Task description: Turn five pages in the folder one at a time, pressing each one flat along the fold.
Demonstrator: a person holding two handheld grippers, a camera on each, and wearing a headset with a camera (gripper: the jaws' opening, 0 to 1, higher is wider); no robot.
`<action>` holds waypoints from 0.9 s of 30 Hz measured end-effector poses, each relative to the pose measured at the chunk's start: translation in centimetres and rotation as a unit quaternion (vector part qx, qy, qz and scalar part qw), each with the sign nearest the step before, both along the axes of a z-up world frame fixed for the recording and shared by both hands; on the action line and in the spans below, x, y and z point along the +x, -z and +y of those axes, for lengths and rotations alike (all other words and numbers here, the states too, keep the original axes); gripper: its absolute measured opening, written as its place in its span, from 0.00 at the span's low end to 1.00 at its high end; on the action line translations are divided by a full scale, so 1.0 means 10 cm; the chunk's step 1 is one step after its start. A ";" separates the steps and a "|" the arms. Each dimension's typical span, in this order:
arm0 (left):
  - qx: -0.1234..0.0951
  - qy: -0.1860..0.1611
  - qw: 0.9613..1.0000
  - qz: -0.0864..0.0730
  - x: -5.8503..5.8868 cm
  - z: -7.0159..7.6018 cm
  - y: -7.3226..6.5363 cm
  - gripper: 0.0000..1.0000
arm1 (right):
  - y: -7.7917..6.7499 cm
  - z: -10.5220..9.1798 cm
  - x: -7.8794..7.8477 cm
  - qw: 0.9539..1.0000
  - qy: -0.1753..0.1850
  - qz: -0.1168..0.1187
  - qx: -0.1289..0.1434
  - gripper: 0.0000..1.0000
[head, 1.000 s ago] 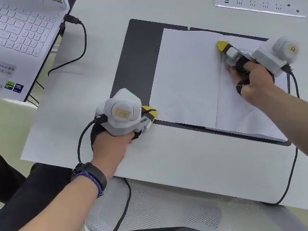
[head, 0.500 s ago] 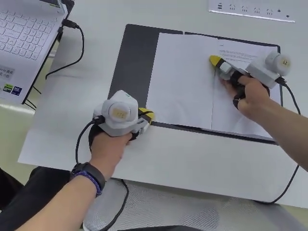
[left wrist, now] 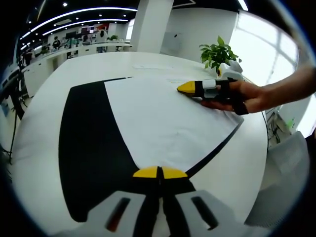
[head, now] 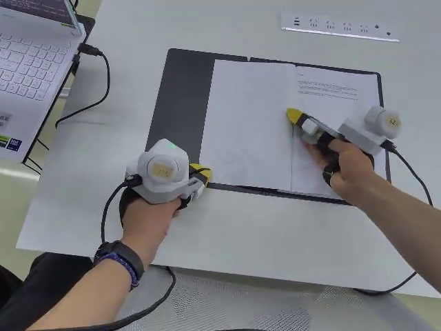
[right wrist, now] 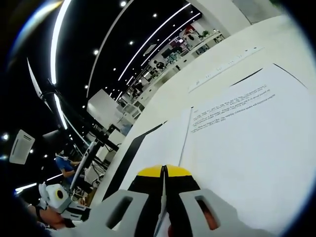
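Folder (head: 180, 96): laid open, frame centre.
Right gripper (head: 295, 117): jaws closed, empty — tip set on the fold (head: 292, 155).
Left gripper (head: 200, 172): jaws closed, empty, lower left.
Risk: page (head: 248, 124) may be creased if pressed askew.

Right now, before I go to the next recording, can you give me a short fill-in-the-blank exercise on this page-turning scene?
1. The right gripper rests its yellow tips on the ____ that runs between the open pages of the folder.
2. The jaws of the left gripper, at the folder's near corner, are ____.
3. A black cable plugs into the ____ at the table's edge.

Missing words: fold; shut; laptop.
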State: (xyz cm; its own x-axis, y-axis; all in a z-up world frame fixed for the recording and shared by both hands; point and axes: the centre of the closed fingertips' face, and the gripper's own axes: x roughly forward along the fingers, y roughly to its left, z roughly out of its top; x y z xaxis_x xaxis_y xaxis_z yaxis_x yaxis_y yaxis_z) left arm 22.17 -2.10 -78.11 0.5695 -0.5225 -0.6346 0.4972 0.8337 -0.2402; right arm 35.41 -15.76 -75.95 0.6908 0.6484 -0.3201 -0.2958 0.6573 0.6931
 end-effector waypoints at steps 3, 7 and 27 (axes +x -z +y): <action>-0.006 0.000 1.000 0.002 0.02 0.02 0.02 0.00 | 0.00 -0.04 -0.09 1.000 0.003 0.000 0.007 0.00; -0.005 0.006 1.000 0.002 0.03 0.02 0.04 0.00 | 0.00 -0.02 -0.26 1.000 -0.019 0.000 -0.003 0.00; -0.007 0.006 1.000 0.002 0.04 0.02 0.08 0.00 | 0.04 0.00 -0.95 0.999 -0.049 0.008 -0.008 0.00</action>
